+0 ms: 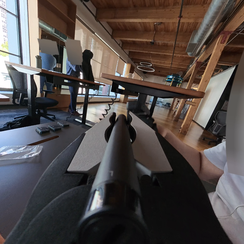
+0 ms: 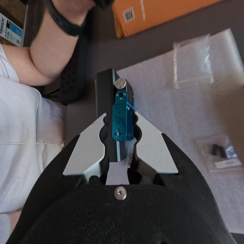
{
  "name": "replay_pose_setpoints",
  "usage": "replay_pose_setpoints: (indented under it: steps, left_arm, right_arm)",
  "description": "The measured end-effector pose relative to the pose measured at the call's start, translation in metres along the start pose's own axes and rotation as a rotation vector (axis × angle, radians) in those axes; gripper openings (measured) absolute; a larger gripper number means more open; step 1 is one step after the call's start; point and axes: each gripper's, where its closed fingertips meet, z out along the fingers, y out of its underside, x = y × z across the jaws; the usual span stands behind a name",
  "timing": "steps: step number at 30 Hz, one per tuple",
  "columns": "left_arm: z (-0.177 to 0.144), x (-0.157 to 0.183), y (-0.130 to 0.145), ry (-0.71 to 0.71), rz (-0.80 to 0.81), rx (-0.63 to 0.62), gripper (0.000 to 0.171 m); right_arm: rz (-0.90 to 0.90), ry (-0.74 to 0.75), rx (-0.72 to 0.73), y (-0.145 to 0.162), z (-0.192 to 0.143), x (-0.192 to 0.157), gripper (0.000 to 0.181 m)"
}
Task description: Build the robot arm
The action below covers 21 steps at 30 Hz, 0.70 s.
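Note:
In the left wrist view my left gripper [image 1: 121, 116] is shut on a long black tool handle [image 1: 116, 158] that runs back toward the camera, held level above a dark table [image 1: 19, 178]. In the right wrist view my right gripper [image 2: 120, 116] is shut on a dark servo block [image 2: 105, 92] with a blue metal bracket [image 2: 119, 122] and a round silver horn [image 2: 120, 83]. It is held above a white foam sheet [image 2: 165, 105]. The person's bare arm [image 2: 50, 55] with a black wristband is at the upper left.
Three small dark servo blocks [image 1: 52, 127], a thin brown stick [image 1: 43, 140] and a clear plastic bag [image 1: 19, 151] lie on the dark table. An orange box [image 2: 151, 14], another clear bag [image 2: 192, 63] and small black parts [image 2: 217, 151] lie nearby. Desks, chairs and standing people are beyond. About 20 centimeters separates my left fingertips from my right.

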Motion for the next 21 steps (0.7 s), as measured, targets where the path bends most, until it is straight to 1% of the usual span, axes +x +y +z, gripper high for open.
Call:
replay_pose_setpoints:
  steps: [2, 4, 5, 7, 8, 9, 10, 12, 14, 18, 21]
  left_arm:
    - [0.002, -0.002, 0.007, -0.013, 0.014, -0.044, 0.016]
    - [0.005, -0.004, 0.013, -0.029, 0.026, -0.082, 0.016]
    - [0.006, -0.004, 0.016, -0.035, 0.032, -0.098, 0.016]
    - [0.007, -0.004, 0.020, -0.041, 0.042, -0.122, 0.016]
    - [0.007, -0.003, 0.020, -0.043, 0.046, -0.128, 0.016]
    - [0.007, -0.003, 0.020, -0.042, 0.050, -0.130, 0.016]
    - [0.006, -0.002, 0.019, -0.041, 0.053, -0.128, 0.016]
    - [0.004, -0.002, 0.016, -0.035, 0.050, -0.114, 0.016]
    - [0.004, -0.001, 0.014, -0.029, 0.039, -0.103, 0.016]
    - [0.004, -0.003, 0.016, -0.029, 0.031, -0.112, 0.016]
    - [0.005, -0.001, 0.017, -0.022, 0.030, -0.117, 0.016]
  right_arm:
    - [-0.067, 0.073, 0.124, -0.023, -0.024, 0.002, 0.043]
    - [-0.199, 0.187, 0.240, -0.048, -0.049, -0.002, 0.044]
    - [-0.278, 0.225, 0.268, -0.056, -0.054, -0.008, 0.046]
    - [-0.410, 0.279, 0.253, -0.060, -0.049, -0.015, 0.046]
    - [-0.451, 0.281, 0.239, -0.059, -0.041, -0.017, 0.047]
    - [-0.469, 0.246, 0.228, -0.056, -0.027, -0.019, 0.048]
    - [-0.456, 0.170, 0.204, -0.051, -0.011, -0.023, 0.051]
    - [-0.375, 0.024, 0.118, -0.035, 0.019, -0.024, 0.059]
    - [-0.315, -0.013, 0.028, -0.023, 0.037, -0.012, 0.064]
    - [-0.222, -0.175, -0.028, -0.017, 0.048, -0.016, 0.070]
    - [-0.175, -0.236, -0.098, -0.012, 0.050, -0.015, 0.073]
